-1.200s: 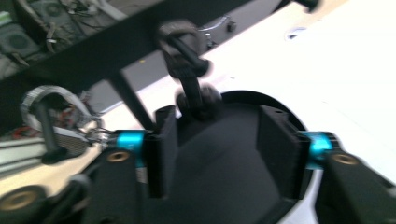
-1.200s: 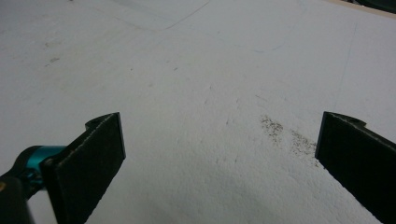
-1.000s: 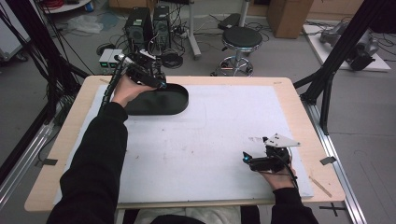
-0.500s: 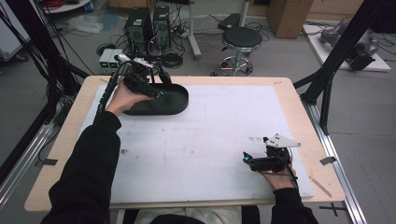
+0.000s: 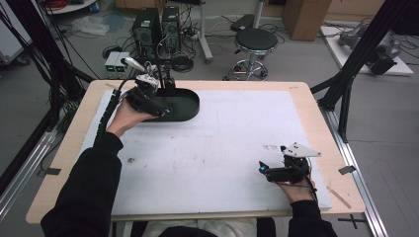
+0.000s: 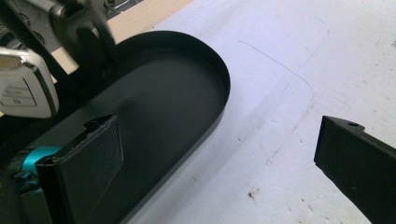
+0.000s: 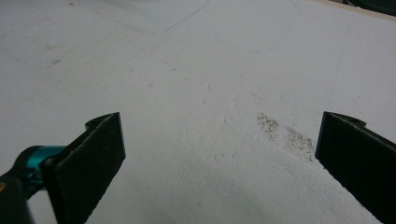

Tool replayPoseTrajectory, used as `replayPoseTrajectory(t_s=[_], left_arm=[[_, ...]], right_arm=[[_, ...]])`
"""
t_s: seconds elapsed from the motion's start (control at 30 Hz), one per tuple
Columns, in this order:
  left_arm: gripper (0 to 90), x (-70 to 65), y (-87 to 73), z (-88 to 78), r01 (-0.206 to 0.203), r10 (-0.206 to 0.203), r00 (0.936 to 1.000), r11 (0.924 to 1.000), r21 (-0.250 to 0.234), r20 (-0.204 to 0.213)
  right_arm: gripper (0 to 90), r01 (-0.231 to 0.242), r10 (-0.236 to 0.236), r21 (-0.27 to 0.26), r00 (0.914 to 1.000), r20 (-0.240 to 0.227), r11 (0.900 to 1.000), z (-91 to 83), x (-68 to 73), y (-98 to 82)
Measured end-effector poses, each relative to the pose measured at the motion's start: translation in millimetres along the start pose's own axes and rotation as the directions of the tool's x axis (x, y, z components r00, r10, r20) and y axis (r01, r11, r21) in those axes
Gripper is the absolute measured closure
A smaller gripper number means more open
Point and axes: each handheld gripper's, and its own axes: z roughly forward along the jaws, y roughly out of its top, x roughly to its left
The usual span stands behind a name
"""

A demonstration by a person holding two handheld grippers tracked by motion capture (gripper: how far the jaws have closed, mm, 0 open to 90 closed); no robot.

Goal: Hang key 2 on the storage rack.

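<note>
A black oval tray [image 5: 185, 101] lies at the back left of the white mat [image 5: 222, 143]; its inside looks bare [image 6: 177, 93]. My left gripper [image 5: 165, 111] is open at the tray's near left rim. Its one jaw hangs over the tray floor and the other over the mat, with nothing between them [image 6: 215, 135]. A white labelled object [image 6: 23, 88] and a black upright piece [image 6: 88, 32] sit by the tray's far side. My right gripper [image 5: 264, 171] rests low over the mat at the front right, open [image 7: 219, 126], holding nothing.
The mat covers most of a wooden table [image 5: 69, 148]. Faint grey smudges mark the mat [image 7: 285, 133]. Black frame posts [image 5: 353, 74] stand at the table's right. On the floor behind are a stool [image 5: 254, 39] and computer cases [image 5: 158, 22].
My left hand has drawn back from the tray's far left side toward its near rim. The tray and my right gripper have stayed put.
</note>
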Motion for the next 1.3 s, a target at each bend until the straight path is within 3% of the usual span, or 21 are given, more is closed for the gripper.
replayPoseTrajectory(t_s=[0.33,0.67,1.1,1.3], left_arm=[[1.7,-8.7,-19.6,-12.9,-0.007,0.006,0.9999,0.9989,-0.045,-0.012],[1.7,-10.2,-50.9,-22.5,0.030,-0.032,0.9993,0.9964,-0.079,-0.022],[1.7,-21.5,-73.7,-30.8,0.001,-0.004,0.9992,0.9964,-0.085,-0.039],[1.7,-27.0,-87.3,-32.7,0.015,-0.019,0.9988,0.9950,-0.099,-0.046]], right_arm=[[0.7,0.006,-0.006,0.005,1.0000,0.000,1.000,-0.3,0.3,-0.6],[0.7,0.008,-0.008,0.011,1.0000,-0.003,1.000,0.7,0.6,-0.7],[0.7,0.007,-0.006,0.016,1.0000,-0.005,1.000,1.8,1.6,-0.7],[0.7,0.006,-0.006,0.015,1.0000,-0.002,1.000,1.3,1.4,-0.8]])
